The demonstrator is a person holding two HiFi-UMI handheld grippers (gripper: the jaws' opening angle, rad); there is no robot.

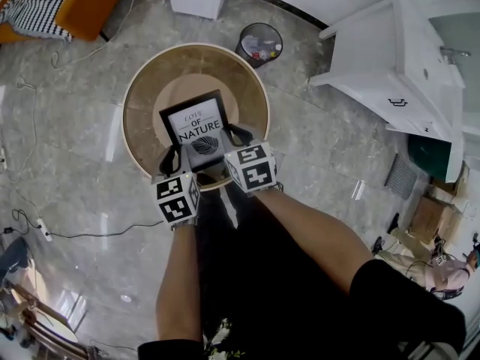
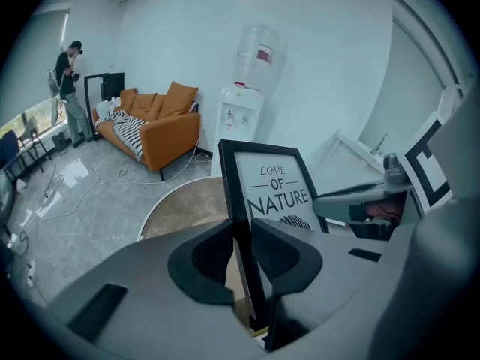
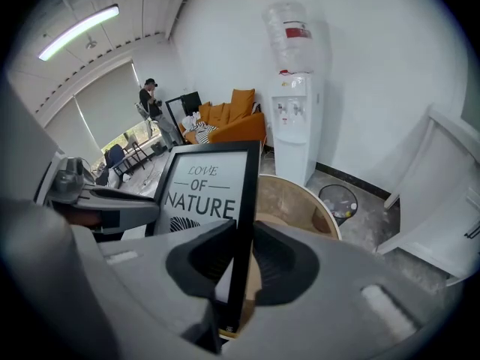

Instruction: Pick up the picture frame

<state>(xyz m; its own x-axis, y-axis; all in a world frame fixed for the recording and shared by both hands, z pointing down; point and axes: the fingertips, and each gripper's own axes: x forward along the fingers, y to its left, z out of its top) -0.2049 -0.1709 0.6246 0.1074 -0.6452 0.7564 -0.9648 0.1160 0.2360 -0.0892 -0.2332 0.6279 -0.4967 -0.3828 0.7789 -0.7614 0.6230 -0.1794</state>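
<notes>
Clearly both grippers have the picture frame (image 1: 196, 126) between them, one on each side. The left gripper (image 2: 240, 259) has its fingers (image 2: 289, 257) clamped on the frame's left edge, low down near the corner. The right gripper (image 3: 238, 265) has its fingers (image 3: 196, 265) pressed on the right edge, also towards the bottom. In the head view the left gripper (image 1: 174, 157) sits a little nearer the person than the right gripper (image 1: 238, 136), so the frame lies slightly askew between them.

The frame is black with a white print reading "LOVE OF NATURE" above a dark leaf-like mark. It is held tilted, print side up towards the person, over the middle of the round worktop (image 1: 150, 88). It seems to hang clear of that surface, though from above the gap is hard to judge. The worktop is tan with a pale rim.

Beyond the worktop stands a dark waste bin (image 1: 259, 45) with scraps in it, and to the right a white cabinet (image 1: 405, 58). An orange sofa (image 2: 161, 130) and a water dispenser (image 3: 294, 118) stand by the wall, and a person (image 2: 71, 88) stands near the window.
</notes>
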